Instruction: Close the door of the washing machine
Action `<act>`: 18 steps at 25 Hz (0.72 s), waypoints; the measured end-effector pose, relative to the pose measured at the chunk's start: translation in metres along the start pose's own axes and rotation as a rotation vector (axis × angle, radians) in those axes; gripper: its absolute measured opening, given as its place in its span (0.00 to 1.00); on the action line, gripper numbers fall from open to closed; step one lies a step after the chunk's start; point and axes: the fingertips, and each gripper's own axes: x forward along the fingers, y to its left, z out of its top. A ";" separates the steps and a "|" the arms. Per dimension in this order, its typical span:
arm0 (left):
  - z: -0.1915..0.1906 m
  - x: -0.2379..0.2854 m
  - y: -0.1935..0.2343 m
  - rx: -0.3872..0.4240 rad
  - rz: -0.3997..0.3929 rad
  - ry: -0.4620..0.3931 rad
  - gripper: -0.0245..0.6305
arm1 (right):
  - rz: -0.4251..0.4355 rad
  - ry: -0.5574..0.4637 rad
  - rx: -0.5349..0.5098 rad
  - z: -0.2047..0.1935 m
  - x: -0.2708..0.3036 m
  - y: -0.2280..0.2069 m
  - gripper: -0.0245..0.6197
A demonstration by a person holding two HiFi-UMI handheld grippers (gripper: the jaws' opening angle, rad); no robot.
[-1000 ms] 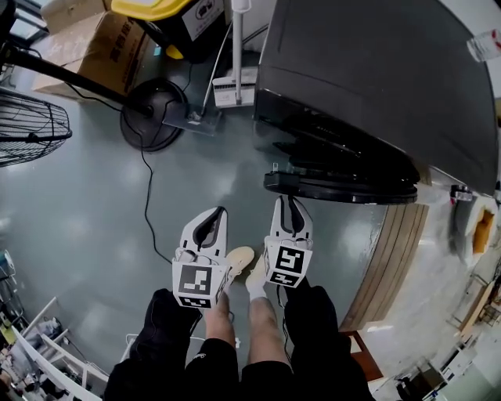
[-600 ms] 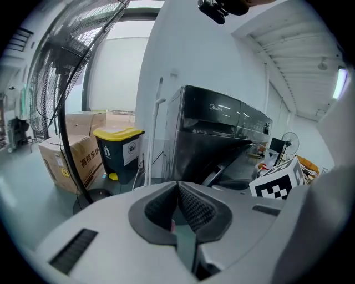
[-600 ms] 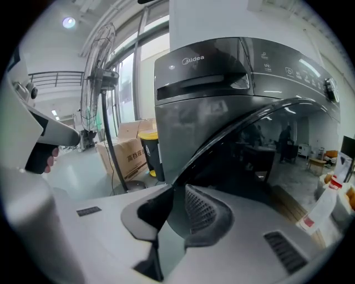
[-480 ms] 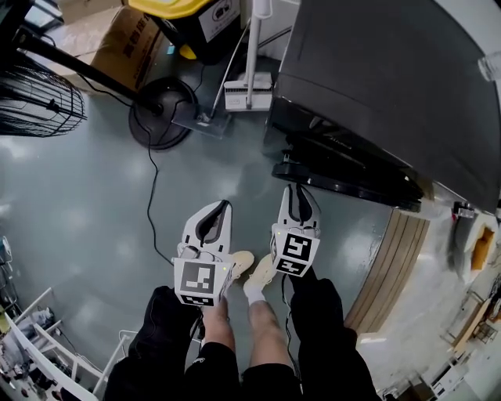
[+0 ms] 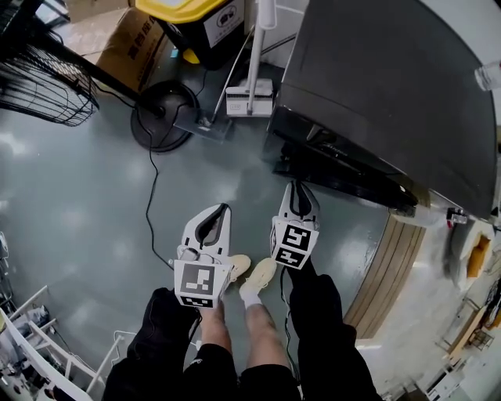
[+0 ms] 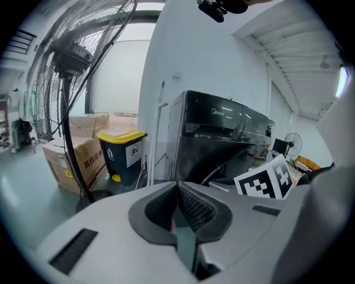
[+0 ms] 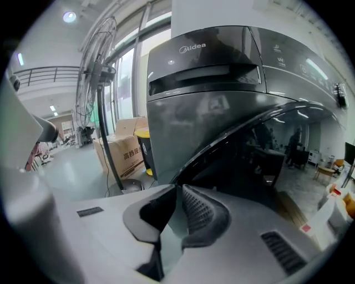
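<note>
Left fingers (image 6: 195,209) — tips together, empty

There were two grippers (image 5: 222,210) (image 5: 296,186), two fans (image 6: 72,66) (image 6: 292,145), two cardboard boxes (image 6: 69,163) (image 6: 111,119) — one washing machine (image 5: 391,78), one yellow-lidded bin (image 5: 196,19).

Colour-wise: glossy dark grey washer (image 5: 391,86) upper right with a black door (image 5: 344,168), left gripper (image 5: 223,210) and right gripper (image 5: 295,186) pale grey with black-and-white checker markers, black bin (image 5: 192,19) with yellow lid and brown box (image 5: 129,47) upper left, shiny grey-green floor (image 5: 78,204), pale wood planks (image 5: 391,266) lower right.
</note>
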 end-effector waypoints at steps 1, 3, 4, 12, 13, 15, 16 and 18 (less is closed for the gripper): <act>0.000 -0.001 0.000 0.000 0.000 -0.002 0.08 | -0.006 0.002 0.003 0.000 0.001 -0.001 0.11; 0.001 -0.004 0.000 0.000 0.002 -0.006 0.08 | -0.010 0.008 0.010 0.001 0.004 -0.001 0.10; 0.002 -0.005 0.000 0.000 0.003 -0.008 0.08 | -0.006 0.011 0.011 0.001 0.005 0.000 0.10; -0.001 -0.018 -0.005 0.009 -0.007 -0.014 0.08 | 0.031 0.001 0.007 0.010 -0.004 0.008 0.19; 0.001 -0.020 -0.007 0.014 -0.012 -0.016 0.08 | 0.032 -0.007 0.005 0.013 -0.008 0.008 0.19; 0.010 -0.028 -0.010 0.026 -0.020 -0.025 0.08 | 0.033 -0.013 0.006 0.019 -0.019 0.007 0.18; 0.017 -0.033 -0.011 0.034 -0.023 -0.034 0.08 | 0.033 -0.014 0.008 0.023 -0.026 0.006 0.18; 0.034 -0.044 -0.014 0.047 -0.029 -0.058 0.08 | 0.028 -0.027 0.003 0.035 -0.044 0.005 0.17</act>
